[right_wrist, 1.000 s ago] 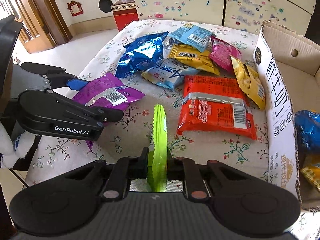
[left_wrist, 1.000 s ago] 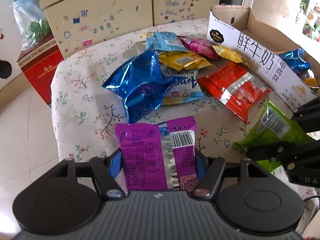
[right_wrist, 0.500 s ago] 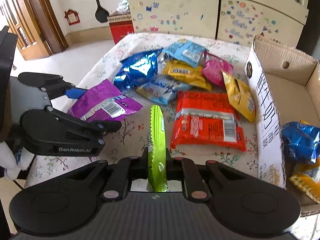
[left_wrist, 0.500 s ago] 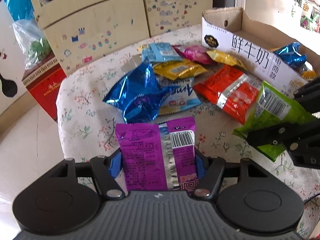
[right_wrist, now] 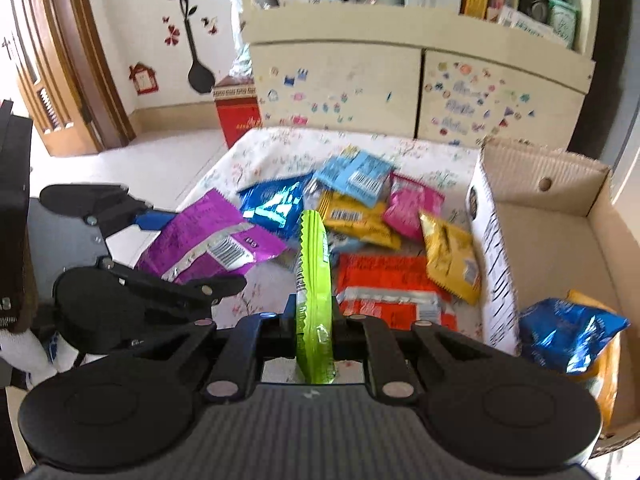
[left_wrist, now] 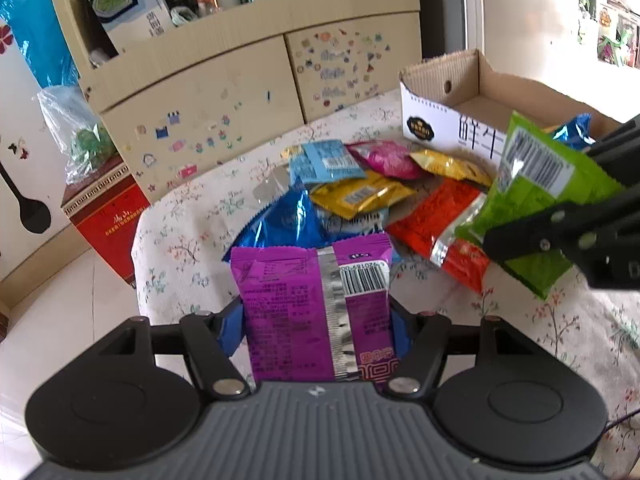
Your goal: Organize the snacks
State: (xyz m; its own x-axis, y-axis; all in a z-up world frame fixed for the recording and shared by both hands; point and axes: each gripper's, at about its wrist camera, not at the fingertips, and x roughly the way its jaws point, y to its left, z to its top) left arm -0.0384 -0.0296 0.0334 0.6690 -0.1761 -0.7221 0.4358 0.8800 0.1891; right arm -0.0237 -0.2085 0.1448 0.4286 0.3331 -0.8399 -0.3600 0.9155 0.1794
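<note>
Progress looks early: the cardboard box [right_wrist: 552, 240] at 3 o'clock on the floral surface [right_wrist: 276, 152] holds only a blue foil bag [right_wrist: 572, 332] and something yellow under it, while most snacks are not yet sorted. The left gripper [left_wrist: 316, 320] has its fingers clamped on a purple packet [left_wrist: 312, 304], lifted clear of the surface. The right gripper [right_wrist: 314, 320] has its fingers narrow, pinching a green packet [right_wrist: 314, 276] edge-on, also in the air and at about 9 o'clock from the box wall. I judge both are headed for the box. Left on the surface, in a loose overlapping pile at 12 o'clock: a blue foil packet [right_wrist: 276, 204], a light blue packet [right_wrist: 356, 178], a pink packet [right_wrist: 412, 204], two yellow packets [right_wrist: 360, 220] and a red packet [right_wrist: 384, 284]. The box's near wall stands between the carried packets and its floor, so each must go over the rim. Behind the surface stands a stickered cabinet [right_wrist: 340, 88]
</note>
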